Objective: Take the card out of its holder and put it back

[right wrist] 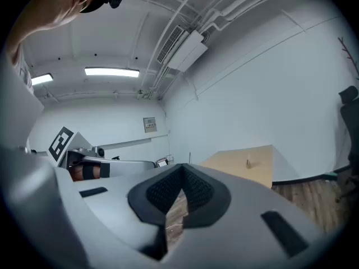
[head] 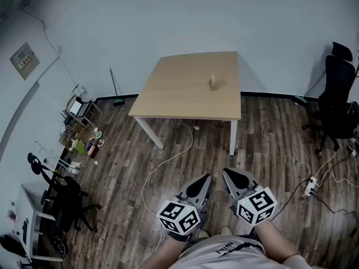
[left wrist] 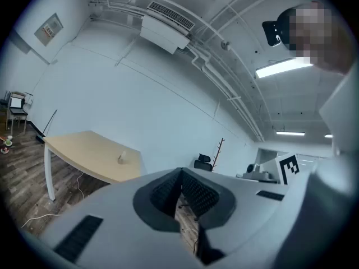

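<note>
The person stands well back from the pale wooden table (head: 185, 94) on white legs, both tongs held low by the body. The grey left gripper (head: 203, 182) is clenched on nothing — its two jaws meet at the tips. The grey right gripper (head: 233, 178), just beside it, is pinched together the same way, empty. The small tan card holder (head: 213, 82) stands upright on the table's right half, well apart from both — the card itself is too small to tell. A black office chair (head: 336, 102) stands at the right.
</note>
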A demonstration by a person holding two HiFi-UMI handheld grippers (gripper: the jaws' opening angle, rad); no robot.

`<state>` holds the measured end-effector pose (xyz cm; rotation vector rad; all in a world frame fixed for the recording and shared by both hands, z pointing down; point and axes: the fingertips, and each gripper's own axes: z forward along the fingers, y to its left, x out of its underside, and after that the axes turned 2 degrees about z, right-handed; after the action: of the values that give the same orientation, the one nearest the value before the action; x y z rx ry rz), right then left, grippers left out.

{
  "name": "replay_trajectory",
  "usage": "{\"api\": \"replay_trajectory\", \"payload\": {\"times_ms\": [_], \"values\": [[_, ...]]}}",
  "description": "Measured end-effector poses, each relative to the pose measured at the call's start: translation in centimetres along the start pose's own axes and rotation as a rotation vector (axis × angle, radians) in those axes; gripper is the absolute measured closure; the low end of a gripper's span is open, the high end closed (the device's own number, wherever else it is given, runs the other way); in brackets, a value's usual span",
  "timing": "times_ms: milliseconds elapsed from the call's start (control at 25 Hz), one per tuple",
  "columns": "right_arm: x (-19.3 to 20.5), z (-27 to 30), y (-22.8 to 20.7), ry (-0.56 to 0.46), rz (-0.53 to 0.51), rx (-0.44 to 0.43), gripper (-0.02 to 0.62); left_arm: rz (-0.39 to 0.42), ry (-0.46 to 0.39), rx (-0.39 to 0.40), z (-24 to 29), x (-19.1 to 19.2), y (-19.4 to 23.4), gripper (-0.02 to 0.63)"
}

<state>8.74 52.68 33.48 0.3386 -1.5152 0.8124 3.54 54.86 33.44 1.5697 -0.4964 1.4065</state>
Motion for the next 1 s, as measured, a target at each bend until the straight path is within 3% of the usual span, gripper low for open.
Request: {"api": "replay_trajectory", "payload": {"times_ms": [520,1000], "values": [[0.1,-0.9,-2.6,-0.014,0.036,-0.018,0.583,0.015,0.005,-0.026,2.2,0.9,-0.4,0.594],[-1.0,6.3,-7.5,-0.009,0.020,0.057,0.582,0.015,-0.009,-0.002,8.0,-2.1,7.9,0.592]]}}
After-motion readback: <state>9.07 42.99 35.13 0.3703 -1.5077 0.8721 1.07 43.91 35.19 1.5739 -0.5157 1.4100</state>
